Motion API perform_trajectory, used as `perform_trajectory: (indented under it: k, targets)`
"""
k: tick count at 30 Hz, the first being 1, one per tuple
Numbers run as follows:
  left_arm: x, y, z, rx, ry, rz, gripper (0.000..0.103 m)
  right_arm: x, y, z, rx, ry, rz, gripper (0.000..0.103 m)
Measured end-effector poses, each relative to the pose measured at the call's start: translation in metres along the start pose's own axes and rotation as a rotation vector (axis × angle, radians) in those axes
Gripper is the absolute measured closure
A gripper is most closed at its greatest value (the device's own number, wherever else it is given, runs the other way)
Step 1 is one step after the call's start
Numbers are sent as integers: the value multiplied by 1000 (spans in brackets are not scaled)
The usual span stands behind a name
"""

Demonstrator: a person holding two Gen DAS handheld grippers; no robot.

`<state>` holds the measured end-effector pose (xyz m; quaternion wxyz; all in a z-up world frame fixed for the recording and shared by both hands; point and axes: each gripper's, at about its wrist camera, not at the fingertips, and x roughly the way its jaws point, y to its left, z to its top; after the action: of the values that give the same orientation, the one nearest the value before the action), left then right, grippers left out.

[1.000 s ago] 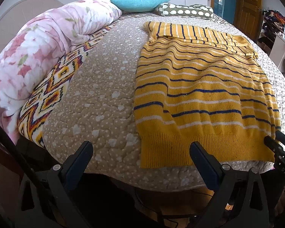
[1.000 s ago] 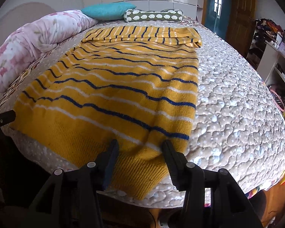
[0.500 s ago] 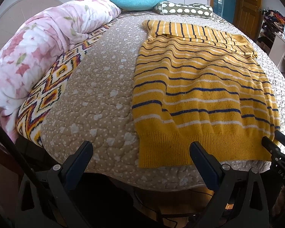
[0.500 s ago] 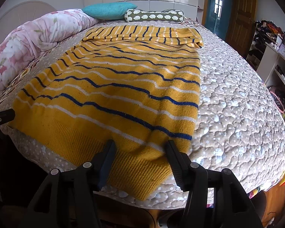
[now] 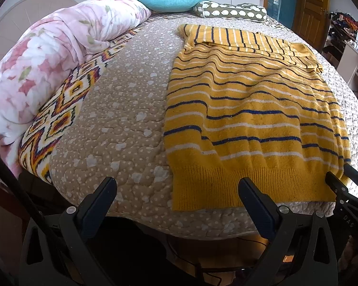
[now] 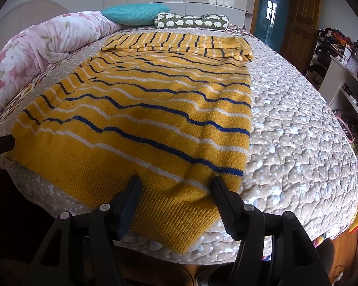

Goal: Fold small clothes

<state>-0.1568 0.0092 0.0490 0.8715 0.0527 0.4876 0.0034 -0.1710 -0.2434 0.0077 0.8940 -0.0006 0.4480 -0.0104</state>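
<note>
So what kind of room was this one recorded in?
Most likely a home bedroom: a quilted bed with a teal pillow, a rolled floral duvet, and a wooden door behind.

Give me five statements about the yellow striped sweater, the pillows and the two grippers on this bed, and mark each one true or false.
1. The sweater lies spread flat on the quilt. True.
2. The right gripper is clamped shut on the hem. False: its jaws stand apart either side of the ribbed hem and have just been opening.
3. The left gripper is open above the sweater's near left corner. True.
4. The teal pillow lies on top of the sweater. False: it sits at the head of the bed, apart from it.
5. The top of the sweater is folded over. True.
</note>
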Motion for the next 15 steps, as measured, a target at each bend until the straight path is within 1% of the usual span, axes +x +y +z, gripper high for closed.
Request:
perform_trajectory:
  k: [15]
  targets:
    - [2,1,-1,-1,4,-4,2,1,0,-1,-3,-7,-8,34]
